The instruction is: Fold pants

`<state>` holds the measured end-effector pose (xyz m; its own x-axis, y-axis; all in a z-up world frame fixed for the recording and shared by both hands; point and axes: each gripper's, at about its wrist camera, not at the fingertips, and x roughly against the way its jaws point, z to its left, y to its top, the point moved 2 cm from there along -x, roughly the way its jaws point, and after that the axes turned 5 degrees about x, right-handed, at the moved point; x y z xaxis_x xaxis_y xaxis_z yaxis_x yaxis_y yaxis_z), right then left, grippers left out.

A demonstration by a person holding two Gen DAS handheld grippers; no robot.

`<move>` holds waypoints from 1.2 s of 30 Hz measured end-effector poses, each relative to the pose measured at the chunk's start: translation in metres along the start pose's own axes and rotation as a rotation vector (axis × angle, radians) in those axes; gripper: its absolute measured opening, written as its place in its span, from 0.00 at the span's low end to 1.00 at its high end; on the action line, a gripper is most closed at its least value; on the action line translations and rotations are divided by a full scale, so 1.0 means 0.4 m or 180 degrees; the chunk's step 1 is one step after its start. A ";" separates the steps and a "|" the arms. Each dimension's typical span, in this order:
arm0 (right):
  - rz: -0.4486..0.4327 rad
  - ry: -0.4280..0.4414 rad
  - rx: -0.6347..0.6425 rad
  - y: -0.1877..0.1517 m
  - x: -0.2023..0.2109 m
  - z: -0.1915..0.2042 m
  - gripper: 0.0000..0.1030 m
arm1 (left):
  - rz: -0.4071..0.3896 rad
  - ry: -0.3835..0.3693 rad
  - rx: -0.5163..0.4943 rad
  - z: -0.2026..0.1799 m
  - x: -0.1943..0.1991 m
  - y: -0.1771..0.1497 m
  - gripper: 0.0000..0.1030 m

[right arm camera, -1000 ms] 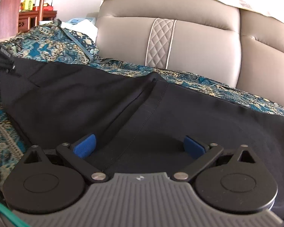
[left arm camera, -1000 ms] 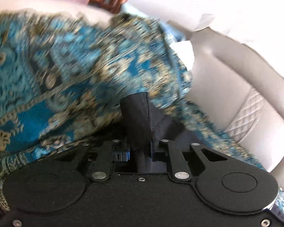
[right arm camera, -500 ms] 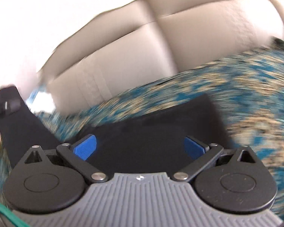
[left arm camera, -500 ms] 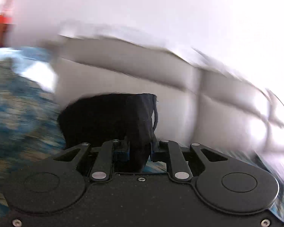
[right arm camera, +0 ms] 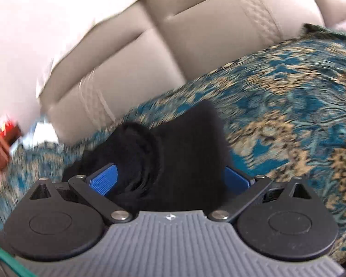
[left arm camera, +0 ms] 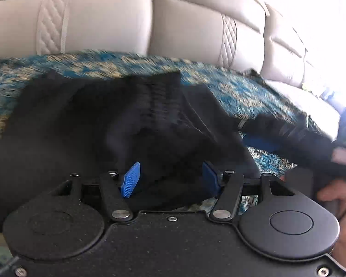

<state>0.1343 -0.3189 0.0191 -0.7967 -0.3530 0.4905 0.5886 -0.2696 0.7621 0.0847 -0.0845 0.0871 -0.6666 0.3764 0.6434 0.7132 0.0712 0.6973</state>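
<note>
A beige leather sofa (left arm camera: 99, 23) with quilted strips carries my work. A teal-and-gold patterned woven throw (right arm camera: 299, 106) covers its seat, and the black fabric pants (left arm camera: 103, 124) lie bunched directly on that throw.

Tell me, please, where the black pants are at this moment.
In both wrist views the black pants lie bunched on the blue patterned cover, in front of the beige sofa back.

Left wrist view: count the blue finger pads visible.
3. Two on the left hand-held gripper, either side of the black pants; one on the right hand-held gripper's fingers; its other is hidden.
</note>
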 end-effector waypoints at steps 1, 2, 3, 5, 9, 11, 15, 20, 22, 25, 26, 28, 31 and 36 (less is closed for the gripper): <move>0.0073 0.0012 0.0065 -0.013 -0.012 0.016 1.00 | -0.0084 0.0031 0.0047 0.021 0.029 -0.001 0.55; 0.0119 0.0032 0.0114 -0.025 -0.019 0.031 1.00 | -0.0165 0.0087 0.0104 0.043 0.055 -0.002 0.53; 0.0146 0.0058 0.0159 -0.037 -0.026 0.045 1.00 | -0.0245 0.0186 0.0160 0.066 0.077 0.000 0.49; 0.0163 0.0076 0.0290 -0.063 -0.028 0.081 1.00 | -0.0414 0.0600 0.0202 0.118 0.103 0.000 0.42; 0.0097 -0.0190 0.0543 -0.084 -0.061 0.142 0.98 | -0.0431 0.1411 0.0129 0.201 0.094 -0.003 0.24; 0.0048 -0.0313 0.0538 -0.086 -0.082 0.160 0.85 | -0.0397 0.1344 0.0257 0.232 0.096 -0.006 0.24; 0.0010 -0.0548 0.0591 -0.064 -0.081 0.191 0.24 | -0.0407 0.1257 0.0313 0.244 0.102 -0.015 0.24; -0.0220 -0.1028 0.0781 -0.035 -0.017 0.184 0.22 | -0.0488 0.1070 0.0225 0.223 0.096 -0.022 0.24; -0.0123 -0.1273 0.0926 -0.046 -0.027 0.169 0.32 | -0.0485 0.1012 0.0210 0.225 0.084 -0.014 0.24; 0.0166 -0.1293 0.1059 -0.055 -0.042 0.136 0.68 | -0.0530 0.0960 0.0130 0.233 0.068 0.025 0.24; 0.0147 -0.1278 0.1075 -0.048 -0.027 0.130 0.74 | -0.0564 0.0934 0.0085 0.238 0.062 0.045 0.24; 0.0045 -0.1295 0.1104 -0.026 0.000 0.125 0.81 | -0.0596 0.0892 -0.0023 0.247 0.039 0.090 0.24; -0.0132 -0.1299 0.1144 0.036 0.026 0.117 0.81 | -0.0541 0.0880 -0.0147 0.262 -0.019 0.149 0.24; 0.0169 -0.0934 0.1220 0.124 -0.096 0.114 0.81 | -0.0331 0.0854 -0.0084 0.293 -0.138 0.213 0.24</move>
<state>0.1879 -0.2779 0.0572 -0.8043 -0.0747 0.5895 0.5808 0.1110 0.8065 0.2077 0.0092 0.0738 -0.7719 0.1101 0.6261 0.6345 0.0711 0.7697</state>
